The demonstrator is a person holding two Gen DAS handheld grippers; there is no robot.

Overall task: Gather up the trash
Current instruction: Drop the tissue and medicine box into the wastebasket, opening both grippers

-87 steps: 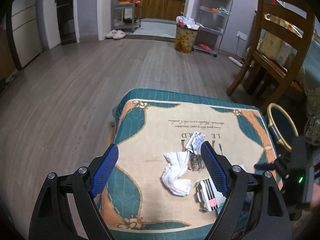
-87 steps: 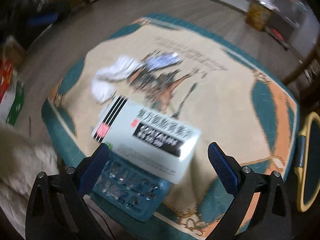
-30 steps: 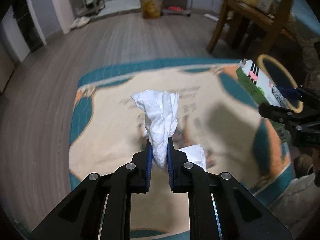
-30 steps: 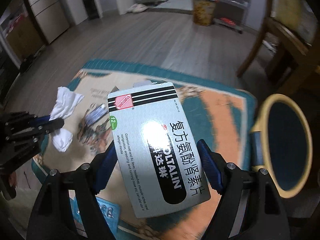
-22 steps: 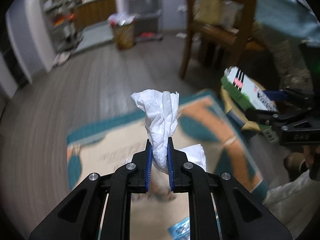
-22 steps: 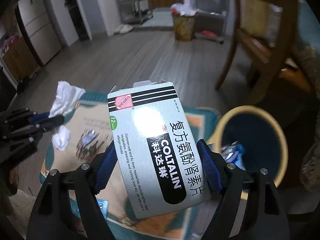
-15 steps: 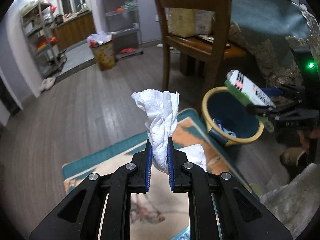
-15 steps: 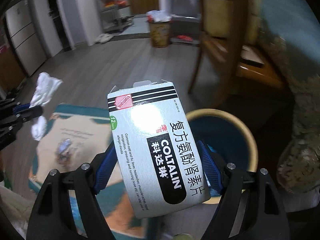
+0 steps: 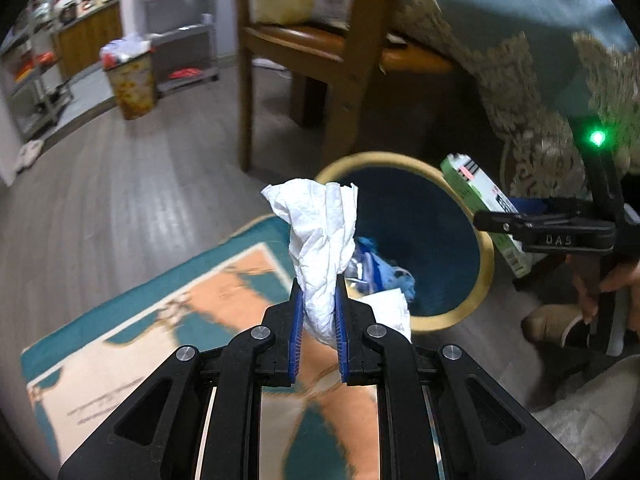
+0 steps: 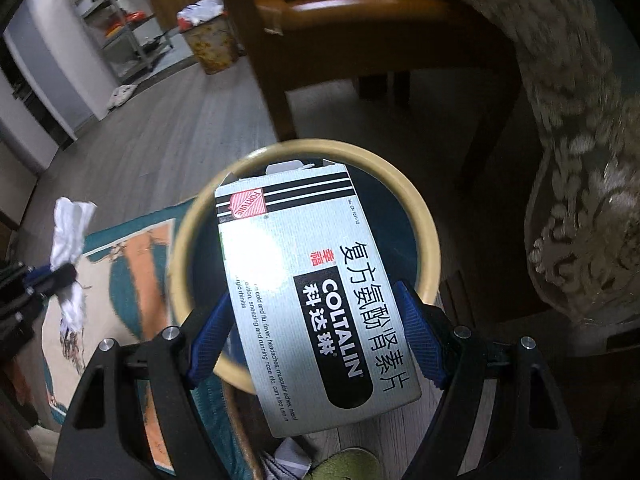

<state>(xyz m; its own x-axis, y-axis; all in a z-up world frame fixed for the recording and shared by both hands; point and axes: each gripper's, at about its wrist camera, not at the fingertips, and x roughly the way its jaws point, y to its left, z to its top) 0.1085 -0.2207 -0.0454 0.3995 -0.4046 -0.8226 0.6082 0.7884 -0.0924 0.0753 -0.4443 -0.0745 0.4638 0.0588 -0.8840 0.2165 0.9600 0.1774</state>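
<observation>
A grey plank floor point(image 9: 120, 184) fills the room, with a wooden chair point(image 9: 320, 40) standing on it at the back and a patterned fabric drape point(image 10: 580, 200) hanging at the right. A teal and orange printed cloth point(image 9: 168, 320) covers the low table beneath the left gripper. Just beyond the cloth's far edge sits a round bin point(image 9: 486, 264) with a yellow rim and a dark blue inside; some blue and white scraps lie at its bottom. A second, flower-printed bin point(image 9: 130, 80) full of rubbish stands well apart near the metal shelves.

The right gripper point(image 10: 316, 344) is clamped on the two long edges of a grey medicine box point(image 10: 304, 280) printed "COLTALIN", and the box is held flat over the mouth of the yellow-rimmed bin. In the left wrist view the same box point(image 9: 484, 200) shows edge-on just beside the bin's right rim.

The left gripper point(image 9: 318, 320) is pinched nearly closed on a crumpled white tissue point(image 9: 320, 232), which stands upright above the blue pads, near the bin's left side. A further lobe of tissue hangs out to the right below the fingers.
</observation>
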